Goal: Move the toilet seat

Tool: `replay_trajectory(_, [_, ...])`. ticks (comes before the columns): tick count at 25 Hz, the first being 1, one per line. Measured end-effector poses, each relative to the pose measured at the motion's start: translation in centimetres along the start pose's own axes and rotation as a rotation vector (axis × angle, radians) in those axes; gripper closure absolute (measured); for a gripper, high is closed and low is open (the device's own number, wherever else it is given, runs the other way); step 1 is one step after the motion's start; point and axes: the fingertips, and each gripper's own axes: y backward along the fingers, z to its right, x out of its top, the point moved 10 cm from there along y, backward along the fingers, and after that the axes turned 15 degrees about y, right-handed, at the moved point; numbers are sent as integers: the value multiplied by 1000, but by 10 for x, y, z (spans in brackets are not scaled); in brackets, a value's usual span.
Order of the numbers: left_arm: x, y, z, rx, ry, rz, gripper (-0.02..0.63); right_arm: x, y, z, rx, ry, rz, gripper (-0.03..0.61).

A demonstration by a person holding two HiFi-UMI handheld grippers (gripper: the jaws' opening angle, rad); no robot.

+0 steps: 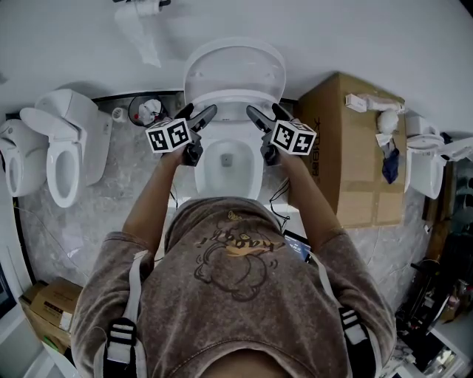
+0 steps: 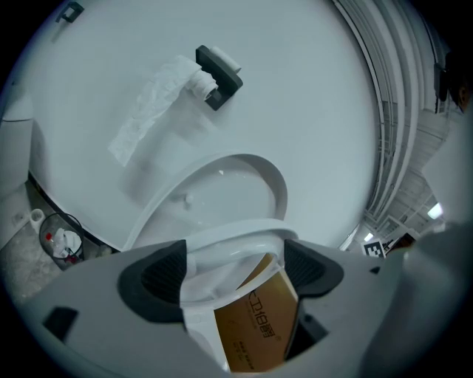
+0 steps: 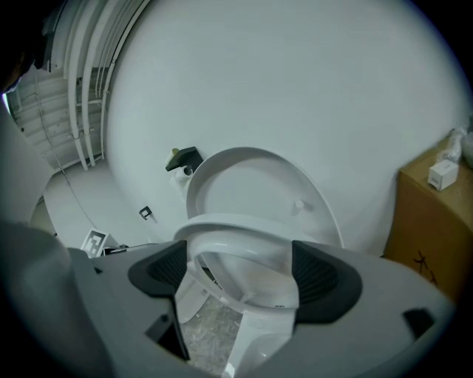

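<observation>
The white toilet bowl (image 1: 229, 159) stands in the middle of the head view, its lid (image 1: 235, 66) up against the wall. The seat ring (image 1: 233, 97) is tilted partway up off the bowl. My left gripper (image 1: 201, 112) is at the seat's left side and my right gripper (image 1: 264, 112) at its right side, both with jaws spread. In the left gripper view the seat (image 2: 236, 236) runs across in front of the open left gripper (image 2: 235, 273). In the right gripper view the seat (image 3: 236, 225) likewise crosses before the right gripper (image 3: 238, 273). Neither pair of pads visibly presses on it.
A tall cardboard box (image 1: 355, 148) stands tight against the toilet's right side. A second toilet (image 1: 63, 148) and a small bin (image 1: 148, 111) are on the left. A paper roll holder (image 1: 140, 11) hangs on the wall. More boxes (image 1: 44, 310) sit at lower left.
</observation>
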Motion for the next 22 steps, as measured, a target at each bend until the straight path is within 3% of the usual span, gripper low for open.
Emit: replay_trajectory(22, [31,-35,-4,15,6,-18,206,26,-37,24,-17,-47,-11,141])
